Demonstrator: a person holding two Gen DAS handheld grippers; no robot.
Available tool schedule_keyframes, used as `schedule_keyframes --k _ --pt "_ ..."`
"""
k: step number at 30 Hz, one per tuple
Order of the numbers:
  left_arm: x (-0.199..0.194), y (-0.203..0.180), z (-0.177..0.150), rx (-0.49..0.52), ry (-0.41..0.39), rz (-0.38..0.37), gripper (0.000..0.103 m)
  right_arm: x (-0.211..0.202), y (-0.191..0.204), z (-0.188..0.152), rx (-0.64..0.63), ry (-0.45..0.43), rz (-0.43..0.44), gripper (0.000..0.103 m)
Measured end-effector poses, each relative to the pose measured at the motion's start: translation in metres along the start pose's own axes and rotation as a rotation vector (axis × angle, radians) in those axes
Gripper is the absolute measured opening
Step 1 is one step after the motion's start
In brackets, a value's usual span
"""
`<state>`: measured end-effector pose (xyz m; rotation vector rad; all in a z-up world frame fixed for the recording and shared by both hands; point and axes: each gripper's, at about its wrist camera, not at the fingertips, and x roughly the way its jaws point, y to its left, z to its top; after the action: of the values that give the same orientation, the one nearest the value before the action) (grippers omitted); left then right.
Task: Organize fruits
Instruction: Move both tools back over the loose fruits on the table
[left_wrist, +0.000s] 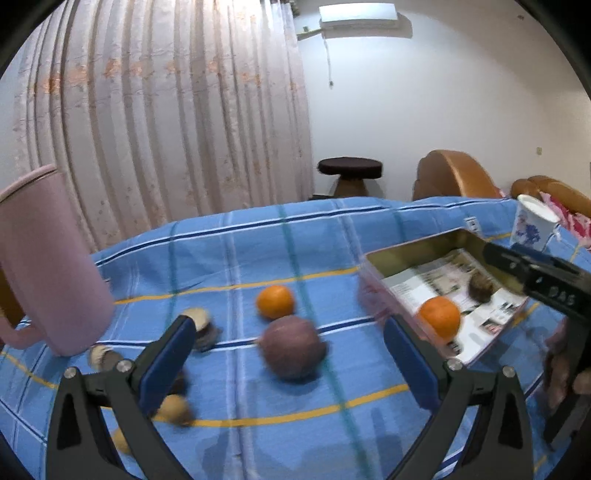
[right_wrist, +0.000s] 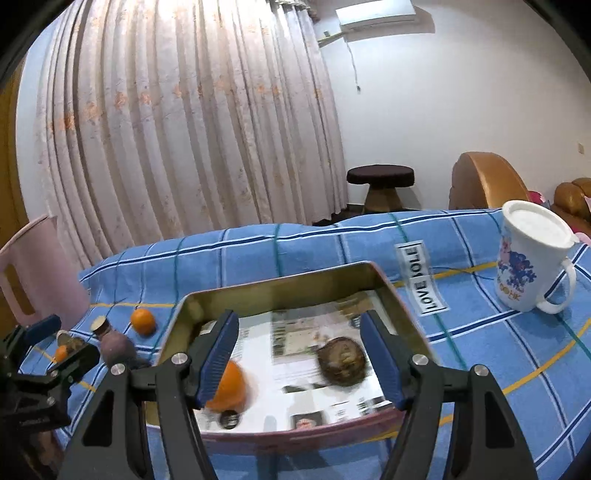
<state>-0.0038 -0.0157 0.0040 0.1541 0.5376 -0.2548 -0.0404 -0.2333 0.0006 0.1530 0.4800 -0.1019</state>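
While our left hand-held gripper (left_wrist: 291, 354) hangs over the table (left_wrist: 258, 251) with its blue-padded fingers (left_wrist: 168, 363) spread wide and clamping nothing, a dark purple fruit (left_wrist: 291, 347) lies between them, a little ahead on the blue checked cloth. Just beyond it we see a loose orange (left_wrist: 275, 301), near the purple fruit, though blur keeps us from telling if they touch. Small brownish pieces (left_wrist: 201, 326) lie beside the left finger; blur hides what they are. A pink pitcher (left_wrist: 48, 266) stands at the far left.

Our right hand-held gripper (right_wrist: 301, 356) is likewise spread apart and empty, poised over the near edge of the metal tray (right_wrist: 280, 284), which is lined with printed paper. Inside the tray, a second orange (right_wrist: 231, 387) sits partly behind the left finger, and a brown wrinkled fruit (right_wrist: 341, 362) rests between the two fingers, nearer the right one. The two fruits lie apart from each other. To the right of the tray, a white flowered mug (right_wrist: 532, 258) stands upright on the cloth.
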Motion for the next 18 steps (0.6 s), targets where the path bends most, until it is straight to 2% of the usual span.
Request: schedule_keyframes --k 10,18 --pt "-0.001 0.051 -0.012 -0.027 0.035 0.081 0.103 -0.004 0.057 -0.012 -0.041 0.002 0.046 0.070" --pt "-0.004 0.102 -0.022 -0.054 0.086 0.080 0.103 0.004 0.110 -0.021 -0.092 0.050 0.132 0.069"
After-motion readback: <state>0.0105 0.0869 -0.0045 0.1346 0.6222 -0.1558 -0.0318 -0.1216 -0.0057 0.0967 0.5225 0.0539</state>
